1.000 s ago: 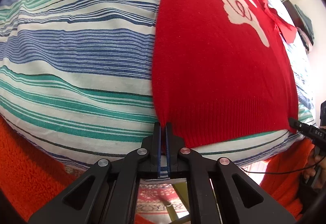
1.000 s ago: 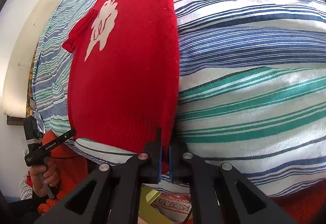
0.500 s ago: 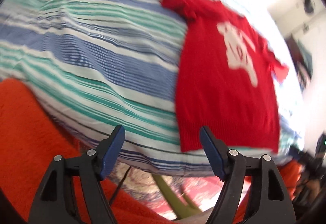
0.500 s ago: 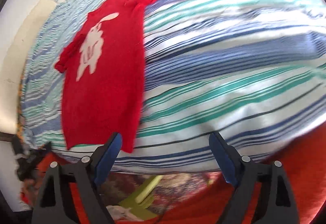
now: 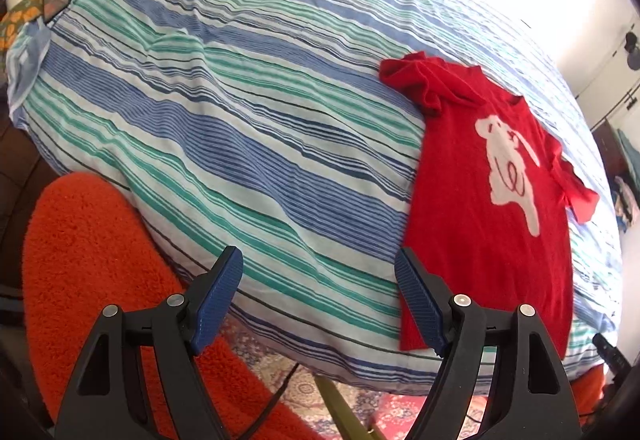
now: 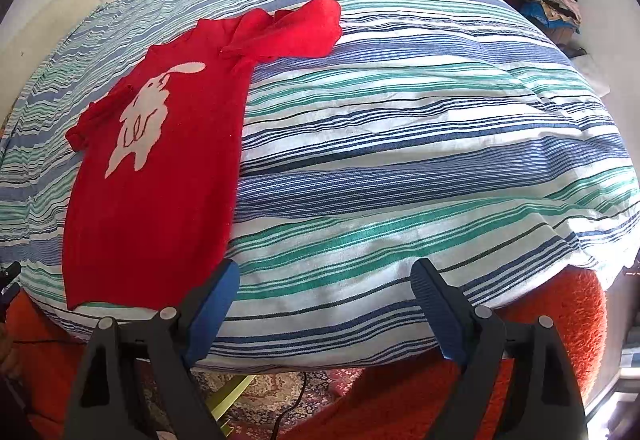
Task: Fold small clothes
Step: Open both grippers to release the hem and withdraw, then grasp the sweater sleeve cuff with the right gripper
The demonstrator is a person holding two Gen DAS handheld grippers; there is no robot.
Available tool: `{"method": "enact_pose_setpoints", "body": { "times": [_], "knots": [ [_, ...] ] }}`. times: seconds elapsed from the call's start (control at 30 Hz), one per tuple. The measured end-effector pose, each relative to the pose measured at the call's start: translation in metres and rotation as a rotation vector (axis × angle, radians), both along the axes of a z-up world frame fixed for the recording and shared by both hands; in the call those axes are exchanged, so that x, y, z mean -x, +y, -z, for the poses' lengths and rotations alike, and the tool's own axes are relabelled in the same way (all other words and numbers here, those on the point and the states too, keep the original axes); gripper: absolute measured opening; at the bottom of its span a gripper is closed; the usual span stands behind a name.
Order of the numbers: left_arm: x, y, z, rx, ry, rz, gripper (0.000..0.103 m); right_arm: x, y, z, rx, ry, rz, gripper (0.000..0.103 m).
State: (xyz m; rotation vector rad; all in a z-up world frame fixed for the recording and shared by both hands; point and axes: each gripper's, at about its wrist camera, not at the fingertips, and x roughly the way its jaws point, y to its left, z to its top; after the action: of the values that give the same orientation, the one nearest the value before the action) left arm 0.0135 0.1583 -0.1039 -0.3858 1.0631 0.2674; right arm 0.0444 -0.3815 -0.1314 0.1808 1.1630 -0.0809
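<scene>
While angled down over the bed (image 5: 248, 112), left gripper (image 5: 318, 304) spread, empty; right gripper (image 6: 326, 310) likewise, red sweater (image 6: 160, 176) flat

A red sweater (image 5: 476, 208) with a white animal motif lies flat, front up, one sleeve bunched.

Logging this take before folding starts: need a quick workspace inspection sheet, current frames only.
Surface: blue, green and white striped duvet covering the bed, lightly rumpled.
Job's things: red knitted short-sleeved sweater with white animal motif lying flat, front up; one sleeve bunched.
Clutter: nothing seen on the duvet.
Grippers: left gripper and right gripper open, nothing between the jaws.
Cables: thin black cable over the patterned rug.
Surroundings: orange shaggy fabric, stacked clothes.
</scene>
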Motion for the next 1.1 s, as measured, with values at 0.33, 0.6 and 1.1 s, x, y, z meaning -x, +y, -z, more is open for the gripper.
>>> {"method": "enact_pose_setpoints", "body": {
  "times": [0.33, 0.6, 1.1],
  "knots": [
    [0.0, 0.003, 0.004, -0.019, 0.01, -0.02, 0.082, -0.029, -0.022, -0.052, 0.33, -0.102, -0.146, 0.087],
    [0.0, -0.007, 0.005, -0.082, 0.035, -0.002, 0.082, -0.149, 0.023, -0.028, 0.318, -0.172, -0.406, 0.086],
    [-0.006, 0.002, 0.024, -0.067, 0.116, -0.034, 0.082, -0.253, -0.011, 0.022, 0.001, -0.235, -0.058, 0.006]
  ]
}}
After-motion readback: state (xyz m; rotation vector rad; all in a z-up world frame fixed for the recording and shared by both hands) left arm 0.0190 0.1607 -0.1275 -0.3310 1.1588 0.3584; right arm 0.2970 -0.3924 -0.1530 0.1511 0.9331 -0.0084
